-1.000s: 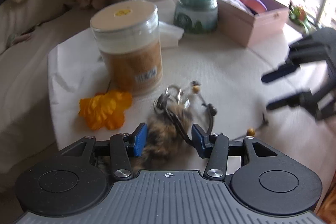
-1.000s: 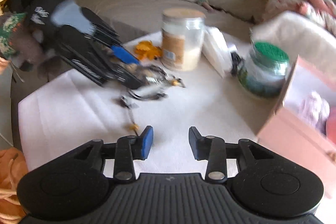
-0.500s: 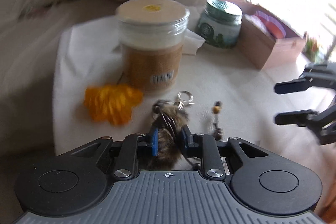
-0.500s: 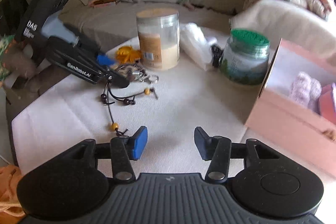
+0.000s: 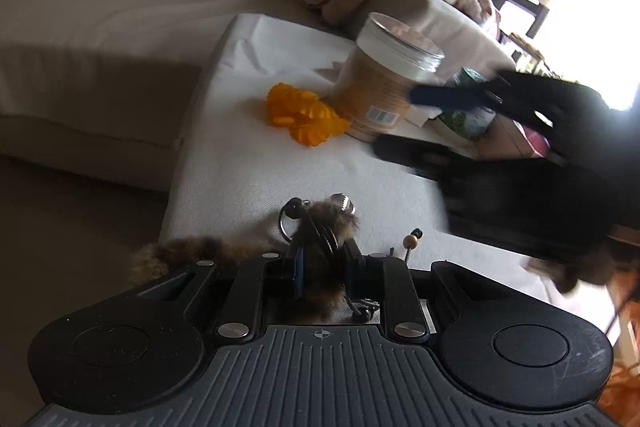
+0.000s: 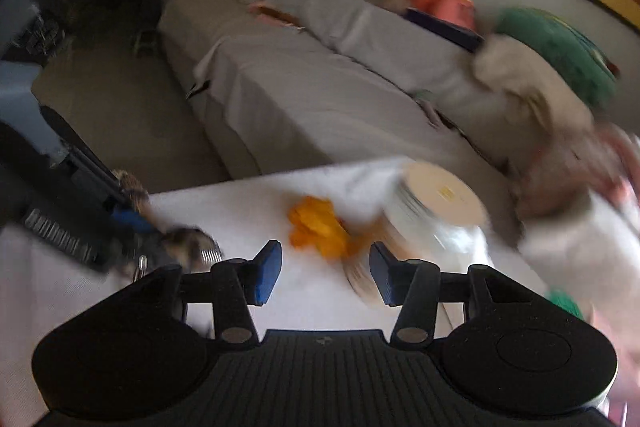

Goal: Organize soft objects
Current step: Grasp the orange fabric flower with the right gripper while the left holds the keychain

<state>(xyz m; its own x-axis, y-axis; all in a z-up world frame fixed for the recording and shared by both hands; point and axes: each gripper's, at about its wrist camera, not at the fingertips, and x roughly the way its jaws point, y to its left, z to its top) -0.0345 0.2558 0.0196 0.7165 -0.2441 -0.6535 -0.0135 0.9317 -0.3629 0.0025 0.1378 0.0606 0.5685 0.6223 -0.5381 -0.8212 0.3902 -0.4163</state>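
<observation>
A brown furry keychain [image 5: 324, 227] with a metal ring and a beaded cord [image 5: 410, 241] sits between the pads of my left gripper [image 5: 322, 267], which is shut on it at the near edge of the white-covered table [image 5: 240, 171]. Its tail hangs off to the left. An orange fabric flower [image 5: 304, 115] lies further back beside a clear jar [image 5: 384, 87]. My right gripper [image 6: 324, 271] is open with nothing between its fingers, and it points at the orange flower [image 6: 316, 227]. From the right wrist the left gripper [image 6: 132, 223] and the fur [image 6: 188, 241] appear at the left.
A green-lidded jar [image 5: 464, 115] and a pink box [image 5: 516, 139] stand behind the right gripper [image 5: 416, 123]. A grey sofa [image 6: 304, 87] with cushions and heaped fabric runs behind the table. The clear jar [image 6: 432, 211] is just right of the flower. Floor lies left of the table.
My left gripper has shut on the furry keychain, rolled, and drawn it toward the table's edge. The right gripper has swung left toward the flower and jar and opened slightly wider.
</observation>
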